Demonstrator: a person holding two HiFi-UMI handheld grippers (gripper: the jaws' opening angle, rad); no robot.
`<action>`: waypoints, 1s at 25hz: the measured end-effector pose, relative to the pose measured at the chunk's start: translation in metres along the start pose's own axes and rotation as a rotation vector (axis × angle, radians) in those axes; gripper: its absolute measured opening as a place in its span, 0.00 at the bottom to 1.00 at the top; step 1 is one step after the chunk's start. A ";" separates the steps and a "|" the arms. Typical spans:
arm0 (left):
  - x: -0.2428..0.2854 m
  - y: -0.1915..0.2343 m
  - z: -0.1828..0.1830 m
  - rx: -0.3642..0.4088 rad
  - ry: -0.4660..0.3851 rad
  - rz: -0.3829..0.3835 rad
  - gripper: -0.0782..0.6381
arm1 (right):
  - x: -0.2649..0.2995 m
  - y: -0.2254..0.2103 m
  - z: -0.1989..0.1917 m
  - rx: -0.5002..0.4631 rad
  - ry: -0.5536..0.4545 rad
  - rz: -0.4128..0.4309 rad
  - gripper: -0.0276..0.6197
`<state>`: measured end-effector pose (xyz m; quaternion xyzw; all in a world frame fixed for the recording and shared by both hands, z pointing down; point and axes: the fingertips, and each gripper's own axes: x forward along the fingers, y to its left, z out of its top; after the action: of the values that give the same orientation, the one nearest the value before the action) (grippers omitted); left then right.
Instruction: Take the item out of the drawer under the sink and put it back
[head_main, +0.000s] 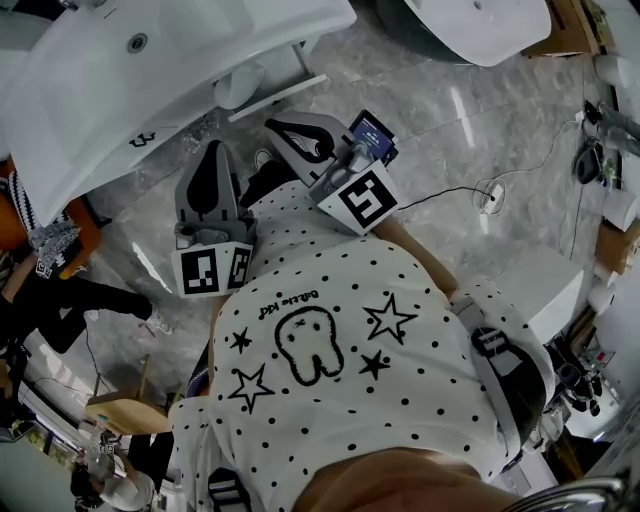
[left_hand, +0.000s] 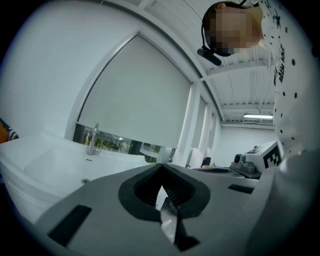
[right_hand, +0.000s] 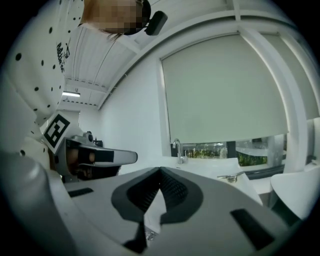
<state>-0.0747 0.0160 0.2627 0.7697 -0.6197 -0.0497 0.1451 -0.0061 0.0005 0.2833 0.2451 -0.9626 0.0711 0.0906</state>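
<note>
The white sink (head_main: 150, 70) stands ahead of me at the upper left of the head view; no drawer under it and no item shows in any view. My left gripper (head_main: 215, 150) is held level in front of my spotted shirt, jaws together with nothing between them. To its right, my right gripper (head_main: 273, 126) points at the sink's edge, also shut and empty. In the left gripper view the left gripper (left_hand: 161, 167) faces the sink (left_hand: 45, 165) and its tap (left_hand: 92, 140). In the right gripper view the right gripper (right_hand: 160, 171) faces the same tap (right_hand: 177, 150).
A second round basin (head_main: 480, 25) sits at the top right. A cable with a floor socket (head_main: 490, 195) runs across the marble floor. A white box (head_main: 540, 285) stands at the right. Another person (head_main: 50, 290) is at the left edge.
</note>
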 end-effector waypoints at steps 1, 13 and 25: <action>0.000 -0.002 -0.002 -0.002 0.004 -0.005 0.12 | 0.000 0.000 -0.002 0.001 0.006 0.000 0.06; 0.001 -0.002 -0.008 -0.003 0.022 -0.001 0.12 | 0.003 0.006 -0.007 -0.029 0.023 0.036 0.06; 0.003 0.003 -0.001 0.029 0.006 -0.001 0.12 | 0.001 0.007 -0.009 -0.031 0.017 0.037 0.06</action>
<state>-0.0766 0.0124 0.2649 0.7724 -0.6193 -0.0383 0.1358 -0.0092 0.0074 0.2915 0.2249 -0.9673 0.0598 0.1013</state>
